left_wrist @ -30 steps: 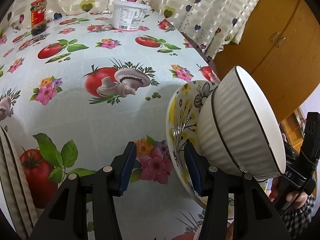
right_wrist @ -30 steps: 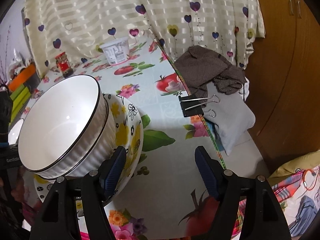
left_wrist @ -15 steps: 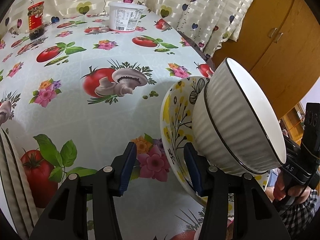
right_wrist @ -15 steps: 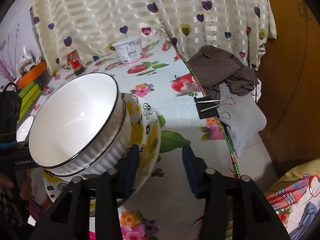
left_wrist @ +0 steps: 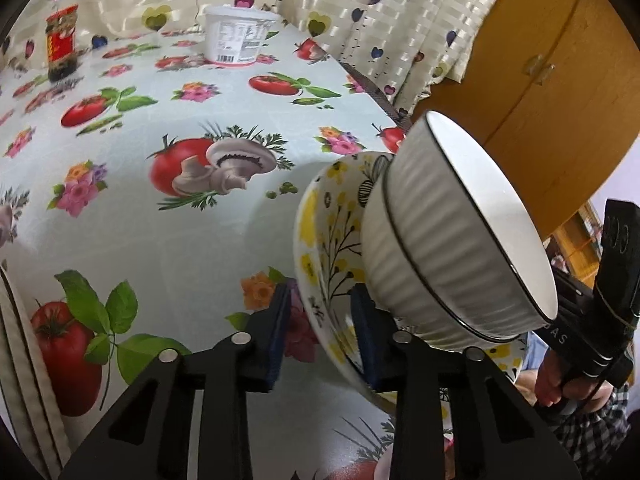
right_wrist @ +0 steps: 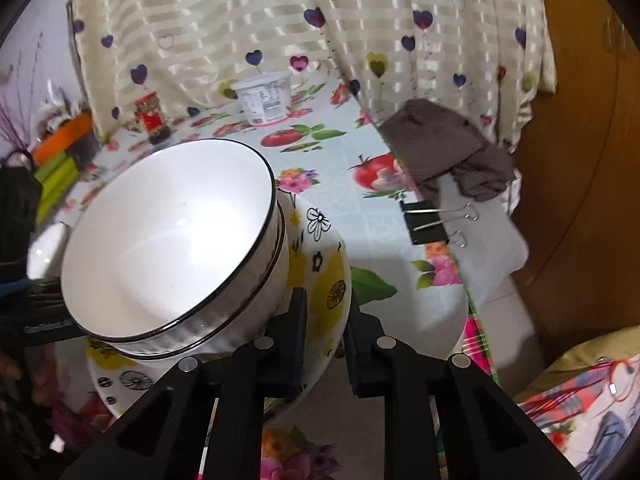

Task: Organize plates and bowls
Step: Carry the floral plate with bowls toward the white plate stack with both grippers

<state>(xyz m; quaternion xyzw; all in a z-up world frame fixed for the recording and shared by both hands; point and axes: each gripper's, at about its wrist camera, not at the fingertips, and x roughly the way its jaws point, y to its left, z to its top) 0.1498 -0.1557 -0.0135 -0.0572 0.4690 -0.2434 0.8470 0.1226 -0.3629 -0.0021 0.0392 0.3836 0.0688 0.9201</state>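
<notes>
White ribbed bowls (right_wrist: 168,240) nest in the yellow-flowered ceramic plate (right_wrist: 320,280); my left gripper (left_wrist: 320,336) and right gripper (right_wrist: 325,336) each pinch opposite rims, sharing the stack's weight.

the left gripper (left_wrist: 320,332) pinches the rim of a flowered plate (left_wrist: 326,240), tilted up off the tablecloth (left_wrist: 168,240), with stacked white bowls (left_wrist: 448,240) resting in it. far back stand a white tub (left_wrist: 240,38) and a jar (left_wrist: 61,42).
</notes>
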